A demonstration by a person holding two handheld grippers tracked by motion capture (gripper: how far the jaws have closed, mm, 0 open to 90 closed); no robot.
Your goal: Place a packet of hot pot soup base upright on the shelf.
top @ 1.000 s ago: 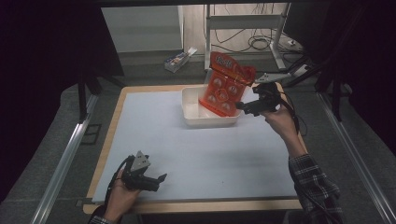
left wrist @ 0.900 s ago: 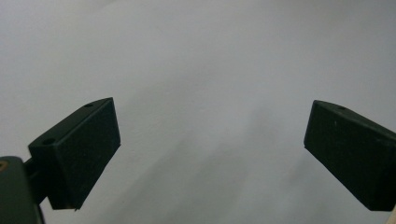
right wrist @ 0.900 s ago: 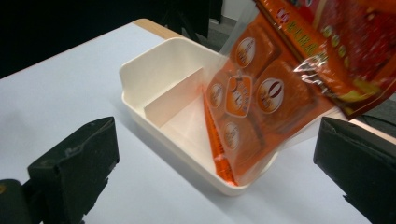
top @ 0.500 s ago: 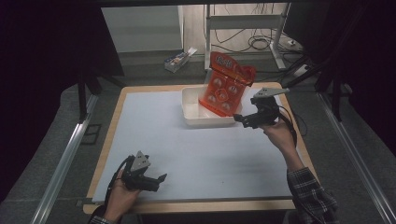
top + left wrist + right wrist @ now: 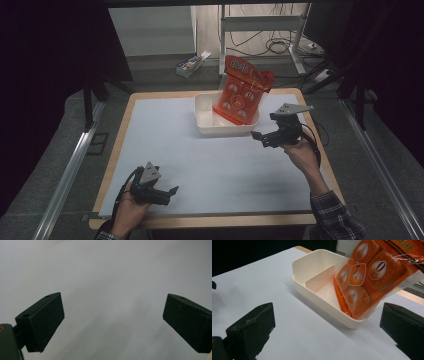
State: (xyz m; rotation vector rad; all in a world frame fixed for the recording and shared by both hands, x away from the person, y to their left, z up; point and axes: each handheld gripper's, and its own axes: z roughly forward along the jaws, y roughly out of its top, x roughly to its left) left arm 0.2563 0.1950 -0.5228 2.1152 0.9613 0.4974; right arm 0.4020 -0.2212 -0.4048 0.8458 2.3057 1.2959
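Observation:
An orange snack bag (image 5: 241,90) (image 5: 372,275) stands upright in the right end of a white divided tray (image 5: 210,122) (image 5: 322,300) at the back of the table. My right gripper (image 5: 264,138) (image 5: 327,327) hovers open just in front of and right of the tray, jaws pointing left, nothing between them. My left gripper (image 5: 169,196) (image 5: 112,320) rests open near the front left of the white mat (image 5: 210,165), with only the bare mat (image 5: 112,277) between its jaws.
A small box (image 5: 192,62) lies on the floor beyond the table. A metal frame with cables (image 5: 280,45) stands behind the tray. Wooden table edges (image 5: 115,150) border the mat, and rails (image 5: 70,170) run along both sides.
My right gripper has drawn back from the bag, toward the front and slightly down. The bag stays standing in the tray. The left gripper has not moved.

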